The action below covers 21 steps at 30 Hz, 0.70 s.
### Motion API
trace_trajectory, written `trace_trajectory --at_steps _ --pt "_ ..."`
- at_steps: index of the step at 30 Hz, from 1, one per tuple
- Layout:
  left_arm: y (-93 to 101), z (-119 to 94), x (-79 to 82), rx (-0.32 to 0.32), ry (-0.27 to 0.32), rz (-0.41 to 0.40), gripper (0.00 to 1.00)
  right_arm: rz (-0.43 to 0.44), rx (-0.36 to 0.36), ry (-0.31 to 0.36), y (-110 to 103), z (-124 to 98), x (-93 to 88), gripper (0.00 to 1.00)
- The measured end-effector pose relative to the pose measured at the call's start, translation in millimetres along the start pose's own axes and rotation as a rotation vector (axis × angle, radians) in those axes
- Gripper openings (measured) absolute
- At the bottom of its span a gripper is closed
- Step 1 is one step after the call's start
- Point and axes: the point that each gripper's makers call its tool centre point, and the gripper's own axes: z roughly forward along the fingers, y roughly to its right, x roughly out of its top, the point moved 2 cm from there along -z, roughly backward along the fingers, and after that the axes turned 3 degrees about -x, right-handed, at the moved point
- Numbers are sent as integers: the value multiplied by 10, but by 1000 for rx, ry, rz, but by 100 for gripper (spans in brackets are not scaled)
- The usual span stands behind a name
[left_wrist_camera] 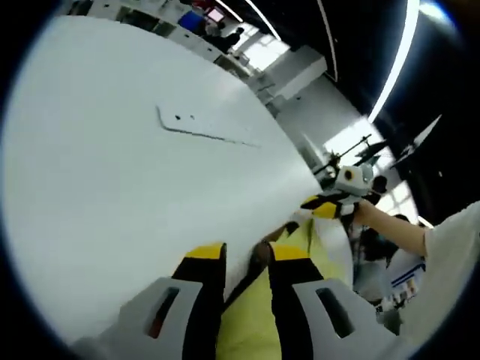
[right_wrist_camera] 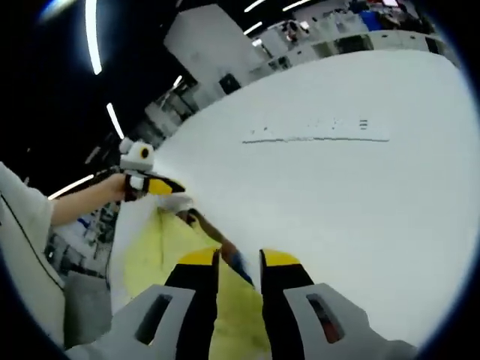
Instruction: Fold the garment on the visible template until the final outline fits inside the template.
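A yellow garment (left_wrist_camera: 247, 330) with a dark trim hangs stretched between my two grippers above the white table (left_wrist_camera: 105, 210). My left gripper (left_wrist_camera: 247, 259) is shut on one edge of it, the dark trim running up between its yellow tips. Off to the right, my right gripper (left_wrist_camera: 328, 204) pinches another corner. In the right gripper view the garment (right_wrist_camera: 157, 247) sags to the left of my right gripper (right_wrist_camera: 238, 262), which is shut on it, and my left gripper (right_wrist_camera: 157, 186) holds its far corner. The template's thin grey outline (left_wrist_camera: 202, 133) (right_wrist_camera: 315, 138) lies farther out on the table.
The white table (right_wrist_camera: 360, 225) spreads wide around the template. A person's forearm (left_wrist_camera: 397, 232) (right_wrist_camera: 75, 206) in a light sleeve reaches in behind each far gripper. Shelves and desks stand beyond the table's far edge (left_wrist_camera: 217, 30).
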Motion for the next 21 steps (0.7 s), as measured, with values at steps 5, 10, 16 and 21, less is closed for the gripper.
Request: trace_trajectory --at_steps 5,10,16,21 --pt "198 -149 -206 25 -125 180 24 -164 9 -119 -130 -140 -160 27" --pt "306 -227 -399 53 -241 311 30 -309 16 -244 -266 -189 -337 29" --pt "498 -218 -650 6 -358 428 32 -425 52 -310 -391 -153 -325 29" --pt "537 -224 -804 -43 -472 558 37 -543 84 -403 -420 -84 -364 29"
